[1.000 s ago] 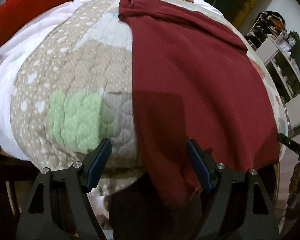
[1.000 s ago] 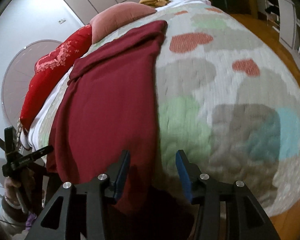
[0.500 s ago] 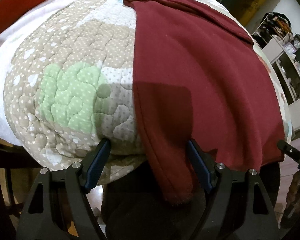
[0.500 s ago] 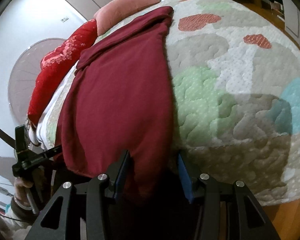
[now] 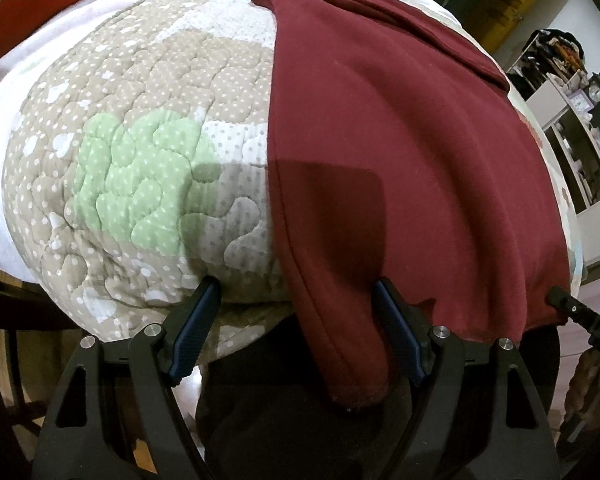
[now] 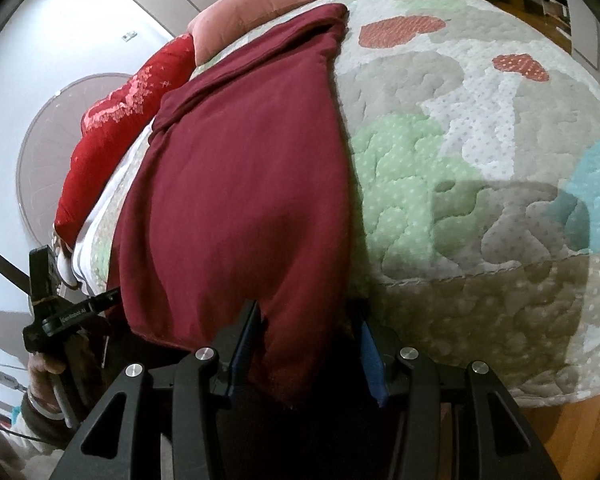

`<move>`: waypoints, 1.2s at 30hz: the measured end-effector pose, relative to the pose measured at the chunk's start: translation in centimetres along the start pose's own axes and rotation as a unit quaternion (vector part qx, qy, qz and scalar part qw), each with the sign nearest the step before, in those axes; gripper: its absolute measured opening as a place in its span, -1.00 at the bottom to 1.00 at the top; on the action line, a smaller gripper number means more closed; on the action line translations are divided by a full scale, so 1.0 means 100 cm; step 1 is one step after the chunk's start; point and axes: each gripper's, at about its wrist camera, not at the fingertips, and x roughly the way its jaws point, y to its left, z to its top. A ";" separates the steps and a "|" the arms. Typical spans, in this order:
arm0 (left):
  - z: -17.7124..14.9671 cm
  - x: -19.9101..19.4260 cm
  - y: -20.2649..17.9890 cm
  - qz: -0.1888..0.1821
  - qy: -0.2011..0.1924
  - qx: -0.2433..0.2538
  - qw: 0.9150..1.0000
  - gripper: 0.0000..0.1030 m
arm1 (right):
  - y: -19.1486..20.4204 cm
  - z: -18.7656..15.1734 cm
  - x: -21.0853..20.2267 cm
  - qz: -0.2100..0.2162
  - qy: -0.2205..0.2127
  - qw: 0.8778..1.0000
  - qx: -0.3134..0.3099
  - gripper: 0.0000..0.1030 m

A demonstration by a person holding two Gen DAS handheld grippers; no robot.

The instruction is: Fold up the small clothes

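Note:
A dark red garment (image 5: 400, 152) lies lengthwise on the quilted bed, its near end hanging over the bed's front edge. My left gripper (image 5: 296, 304) is open, its jaws on either side of the garment's near left corner (image 5: 352, 368). In the right wrist view the same garment (image 6: 240, 184) fills the left half. My right gripper (image 6: 306, 332) is open, its jaws on either side of the garment's near right corner (image 6: 296, 352). Neither gripper has closed on the cloth. The left gripper also shows at the left edge of the right wrist view (image 6: 76, 312).
The patchwork quilt (image 5: 140, 168) covers the bed, which drops off at the front edge. Red and pink pillows (image 6: 132, 96) lie at the far end. Shelving (image 5: 580, 152) stands to the right. Wood floor (image 6: 580, 432) shows below the bed.
Both grippers have moved forward and down toward the bed's front edge. The garment's hanging corners now sit between the open jaws of each gripper.

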 end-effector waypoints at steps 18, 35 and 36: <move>-0.004 -0.014 -0.011 -0.058 -0.013 0.015 0.998 -0.86 | 0.013 -0.004 -0.021 0.029 -0.041 0.998 -0.049 -0.81; -0.020 -0.041 0.029 -0.068 -0.037 -0.039 0.996 -0.88 | 0.012 -0.016 -0.030 0.031 -0.037 0.998 -0.037 -0.84; -0.020 -0.042 0.028 -0.069 -0.039 -0.037 0.996 -0.88 | 0.010 -0.017 -0.028 0.032 -0.033 0.998 -0.034 -0.84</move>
